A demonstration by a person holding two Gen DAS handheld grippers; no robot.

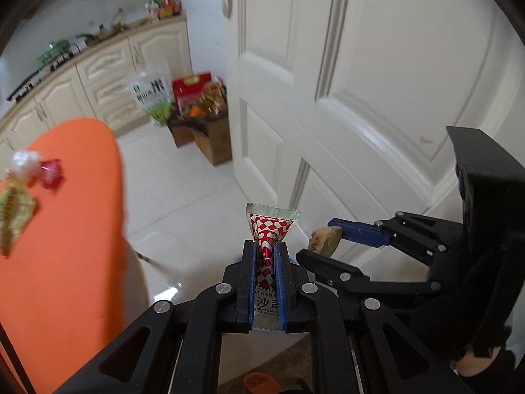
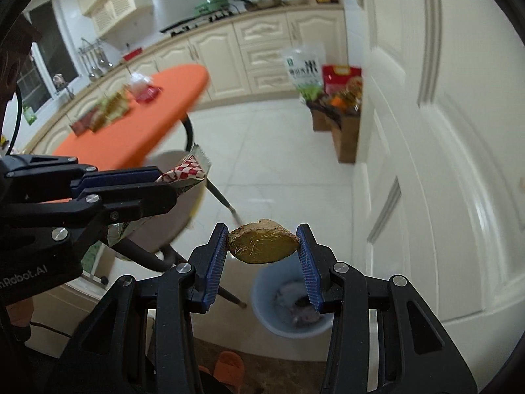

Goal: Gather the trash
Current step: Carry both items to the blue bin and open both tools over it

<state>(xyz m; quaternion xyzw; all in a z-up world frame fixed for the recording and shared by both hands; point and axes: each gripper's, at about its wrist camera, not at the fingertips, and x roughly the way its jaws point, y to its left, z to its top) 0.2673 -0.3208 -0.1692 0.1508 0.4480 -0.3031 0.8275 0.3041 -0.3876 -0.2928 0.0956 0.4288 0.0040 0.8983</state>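
My left gripper (image 1: 265,246) is shut on a red-and-white checked sauce packet (image 1: 270,226), held in the air off the orange table's edge. It also shows in the right wrist view (image 2: 164,180) with the packet (image 2: 190,170). My right gripper (image 2: 264,233) is shut on a brown cut piece of ginger (image 2: 262,241), directly above a pale blue trash bin (image 2: 262,298) on the floor. The right gripper (image 1: 323,239) and ginger (image 1: 323,238) also show in the left wrist view. More wrappers (image 1: 16,207) and a red wrapper (image 1: 51,172) lie on the orange table (image 1: 75,229).
A white door (image 1: 361,98) stands close on the right. Cardboard boxes with bags of food (image 2: 341,111) sit on the floor by the door. Cream kitchen cabinets (image 2: 262,42) line the far wall. An orange slipper (image 2: 229,366) lies on a mat below.
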